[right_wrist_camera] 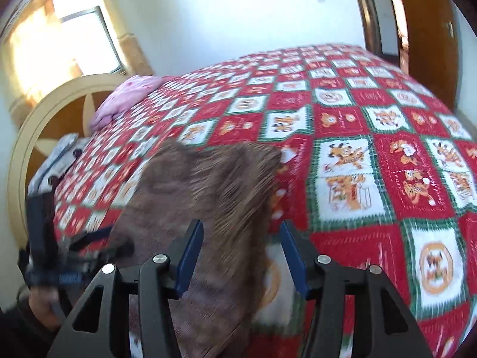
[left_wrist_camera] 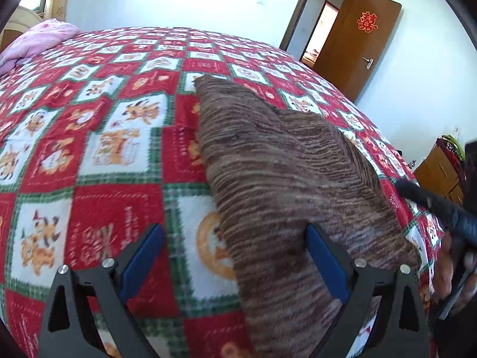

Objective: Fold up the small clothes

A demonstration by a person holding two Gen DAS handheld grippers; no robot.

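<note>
Brown striped knit garment (left_wrist_camera: pixel 277 179) lies on my bed's red cartoon-check blanket (left_wrist_camera: pixel 98 137), writing unreadable. My left hand-held gripper (left_wrist_camera: pixel 235 256) and right hand-held gripper (right_wrist_camera: pixel 243 253) both spread, holding nothing.

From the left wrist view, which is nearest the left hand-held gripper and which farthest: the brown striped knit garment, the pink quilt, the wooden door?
1. Brown striped knit garment: lying partly between the open fingers of the left hand-held gripper.
2. Pink quilt: far left corner of the bed.
3. Wooden door: beyond the bed, upper right.
</note>
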